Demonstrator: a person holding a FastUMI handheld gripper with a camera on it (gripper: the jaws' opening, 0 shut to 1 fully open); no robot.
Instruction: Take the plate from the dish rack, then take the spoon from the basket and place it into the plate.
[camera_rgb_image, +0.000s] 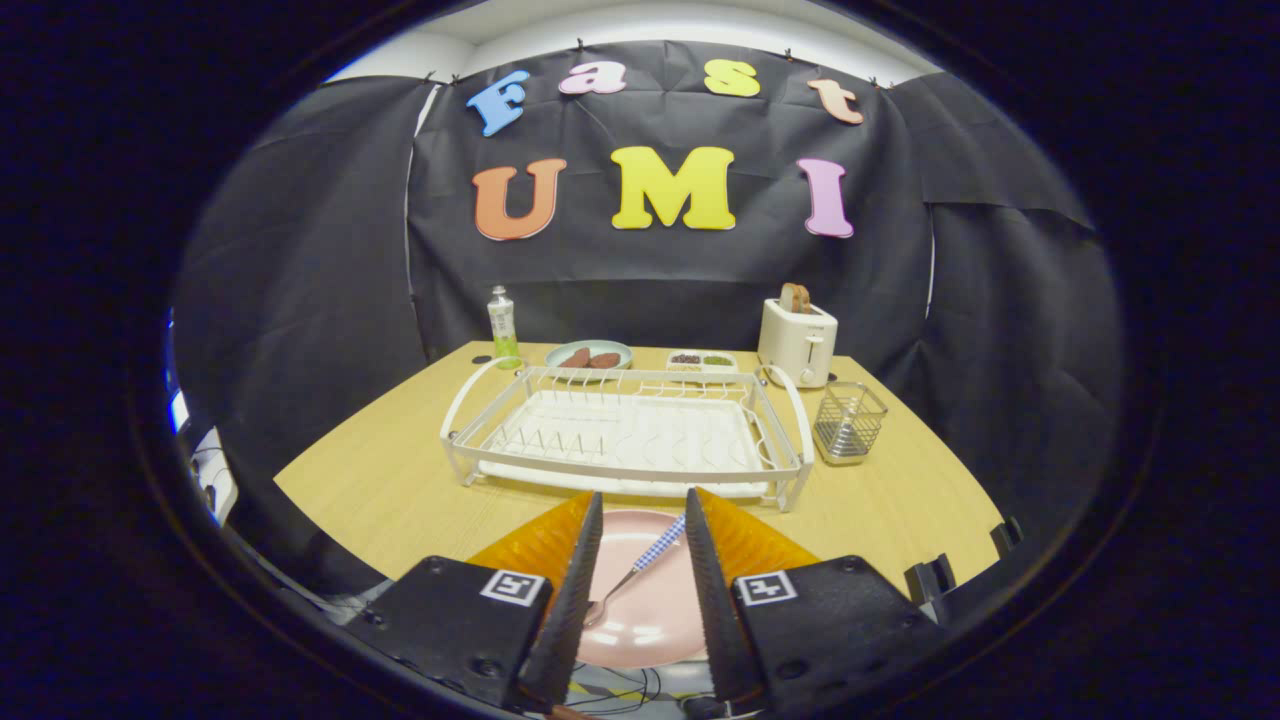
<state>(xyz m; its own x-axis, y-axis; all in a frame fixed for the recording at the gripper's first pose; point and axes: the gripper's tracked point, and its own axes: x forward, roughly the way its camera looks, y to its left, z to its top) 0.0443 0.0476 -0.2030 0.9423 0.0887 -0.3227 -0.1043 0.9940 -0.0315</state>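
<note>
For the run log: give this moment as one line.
gripper: open, above plate | plate: on table, before rack | spoon: on plate, between fingers | rack: empty | basket: empty

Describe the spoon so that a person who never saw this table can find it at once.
Start at the white dish rack in the middle of the wooden table. Just in front of it lies a pink plate, seen between the open fingers of the gripper. The spoon lies on it, marked by its blue-and-white checked handle.

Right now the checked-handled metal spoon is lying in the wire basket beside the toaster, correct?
No. The gripper view shows the checked-handled metal spoon lying on the pink round plate, between the open gripper fingers. The wire basket does stand beside the toaster.
</note>
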